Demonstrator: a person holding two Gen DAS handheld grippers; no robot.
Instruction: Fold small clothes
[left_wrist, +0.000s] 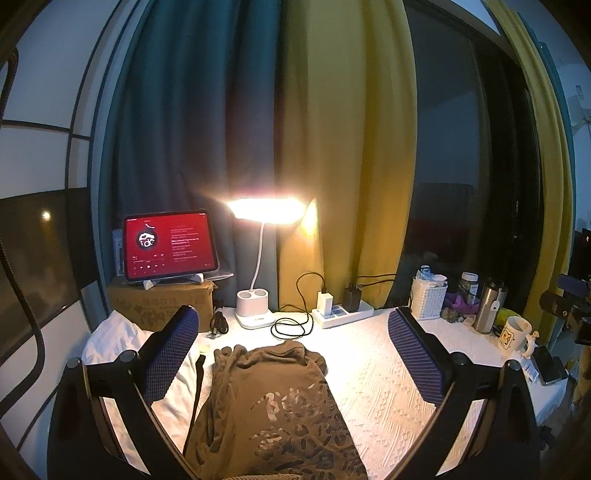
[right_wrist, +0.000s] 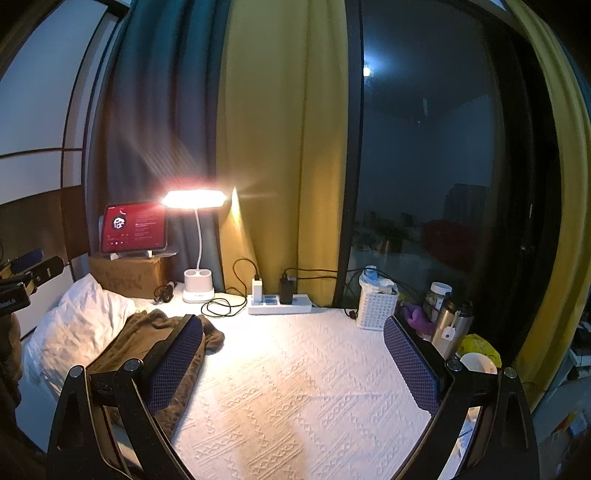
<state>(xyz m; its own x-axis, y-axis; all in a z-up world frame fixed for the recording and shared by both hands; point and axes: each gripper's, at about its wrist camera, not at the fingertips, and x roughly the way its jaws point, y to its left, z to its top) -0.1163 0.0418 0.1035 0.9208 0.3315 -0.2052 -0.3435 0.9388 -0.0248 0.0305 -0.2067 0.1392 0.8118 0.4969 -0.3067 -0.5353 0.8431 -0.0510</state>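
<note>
1. The left wrist view looks forward between its claw's fingers, low and close over the brown garment (left_wrist: 273, 398), facing the lamp (left_wrist: 264, 210) and curtains.
2. The right wrist view faces the same way from further right, over bare bench cover (right_wrist: 295, 387).
3. Both share the lamp, tablet (right_wrist: 135, 227) and power strip (right_wrist: 279, 303).

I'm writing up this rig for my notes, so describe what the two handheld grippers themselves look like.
Both match. The left gripper and the right gripper each have a glossy black angular frame with round silver-grey bolt heads, and two long fingers faced with dark blue textured pads. No cables, markings or sleeves show.
</note>
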